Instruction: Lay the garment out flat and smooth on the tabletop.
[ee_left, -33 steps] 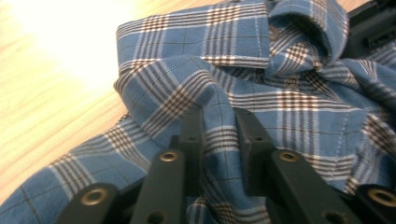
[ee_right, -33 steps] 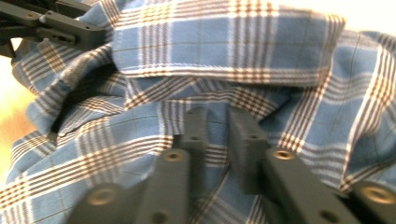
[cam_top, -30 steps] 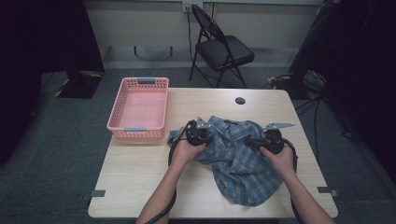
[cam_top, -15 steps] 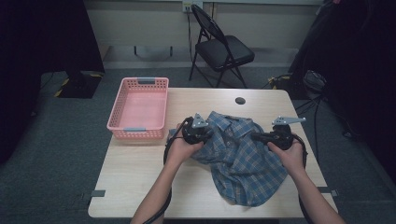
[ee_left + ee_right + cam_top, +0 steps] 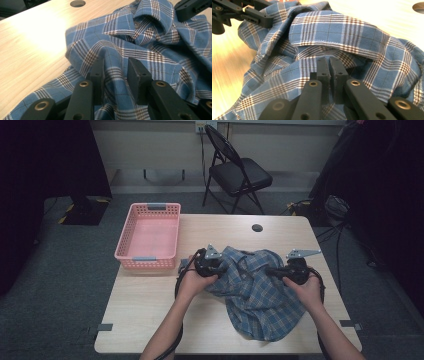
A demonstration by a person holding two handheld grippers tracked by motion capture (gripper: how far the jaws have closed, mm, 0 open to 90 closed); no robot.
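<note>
step: spreading the plaid shirt (image 5: pixel 255 292) mid-bench | left gripper (image 5: pixel 115 68) jaws just opening, fold loose between them; right gripper (image 5: pixel 329 65) pinching cloth | next: we'd regrip left, pull flat

Bare table (image 5: pixel 150 305) beside crumpled shirt (image 5: pixel 260 295)

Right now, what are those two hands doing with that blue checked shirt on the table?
A person is handling a crumpled blue plaid shirt on the wooden table, with a gripper in each hand. The right gripper is shut on a fold of the cloth. The left gripper has just been opening its jaws: shirt fabric sits between them, but they no longer pinch it. A pink basket sits at the table's left, with nothing in it.
</note>
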